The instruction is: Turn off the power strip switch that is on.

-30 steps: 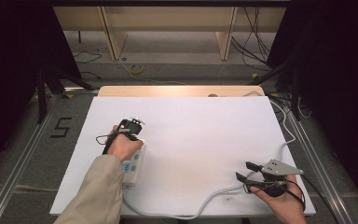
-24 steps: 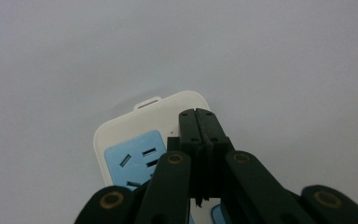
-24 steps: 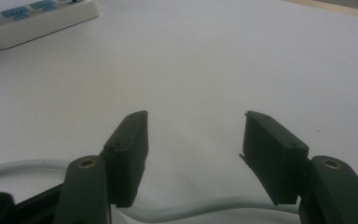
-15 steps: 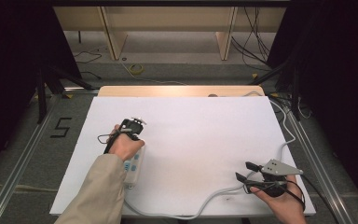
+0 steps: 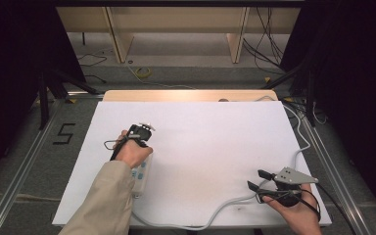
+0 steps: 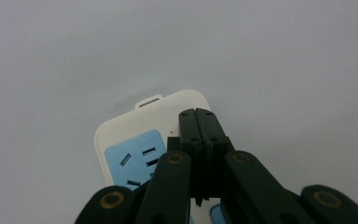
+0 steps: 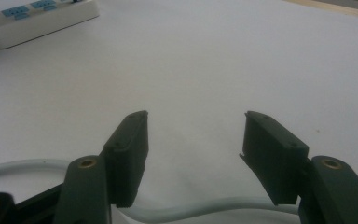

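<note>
Pressure from the left hand-held gripper [image 6: 200, 121], its jaws brought fully together with nothing between them, seems to be the step in hand: the joined tips rest over the end of the white plastic power strip with pale blue socket faces [image 6: 142, 140], near a small red dot beside the first socket, probably its switch or indicator. The strip lies directly beneath this hand-held gripper on the white counter [image 5: 215, 142], running back under the person's left hand [image 5: 133, 152]. To do it well, push straight down and keep the tips off the socket slots. The right hand-held gripper [image 5: 257, 179] waits well apart, jaws spread and empty, with the strip's grey-white cable [image 7: 200, 211] curving just below them.
</note>
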{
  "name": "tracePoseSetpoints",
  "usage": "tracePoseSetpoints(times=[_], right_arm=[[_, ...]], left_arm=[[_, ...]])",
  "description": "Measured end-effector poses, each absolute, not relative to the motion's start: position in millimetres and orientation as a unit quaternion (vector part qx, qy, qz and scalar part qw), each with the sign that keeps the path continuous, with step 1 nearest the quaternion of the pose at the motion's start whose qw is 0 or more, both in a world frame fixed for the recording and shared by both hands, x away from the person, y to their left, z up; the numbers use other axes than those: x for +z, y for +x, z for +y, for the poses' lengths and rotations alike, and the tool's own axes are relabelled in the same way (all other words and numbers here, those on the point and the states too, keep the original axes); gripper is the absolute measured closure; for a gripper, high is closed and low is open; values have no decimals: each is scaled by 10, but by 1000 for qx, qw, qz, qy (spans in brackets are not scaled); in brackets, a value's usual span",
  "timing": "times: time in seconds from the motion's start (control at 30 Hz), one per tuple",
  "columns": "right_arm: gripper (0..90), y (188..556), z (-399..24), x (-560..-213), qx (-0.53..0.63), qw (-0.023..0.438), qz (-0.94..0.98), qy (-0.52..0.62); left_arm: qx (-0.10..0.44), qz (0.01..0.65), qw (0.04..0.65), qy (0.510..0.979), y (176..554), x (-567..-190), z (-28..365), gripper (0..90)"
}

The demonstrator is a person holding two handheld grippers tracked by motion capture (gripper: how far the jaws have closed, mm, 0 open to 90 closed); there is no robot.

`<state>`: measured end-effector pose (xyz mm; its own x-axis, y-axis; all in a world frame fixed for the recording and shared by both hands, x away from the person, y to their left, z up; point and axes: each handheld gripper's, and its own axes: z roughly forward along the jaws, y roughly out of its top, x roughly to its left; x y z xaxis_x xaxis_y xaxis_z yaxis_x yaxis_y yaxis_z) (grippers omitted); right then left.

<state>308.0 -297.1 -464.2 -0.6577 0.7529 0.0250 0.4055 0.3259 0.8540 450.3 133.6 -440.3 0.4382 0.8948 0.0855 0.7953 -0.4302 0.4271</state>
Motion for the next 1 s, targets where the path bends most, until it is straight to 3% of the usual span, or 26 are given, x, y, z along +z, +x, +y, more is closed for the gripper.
tracePoseSetpoints(times=[1.0], right_arm=[[414,3084,-2978,-4646,449,193,792,366]], left_arm=[[160,500,158,836,4491,-4409,1317,896]])
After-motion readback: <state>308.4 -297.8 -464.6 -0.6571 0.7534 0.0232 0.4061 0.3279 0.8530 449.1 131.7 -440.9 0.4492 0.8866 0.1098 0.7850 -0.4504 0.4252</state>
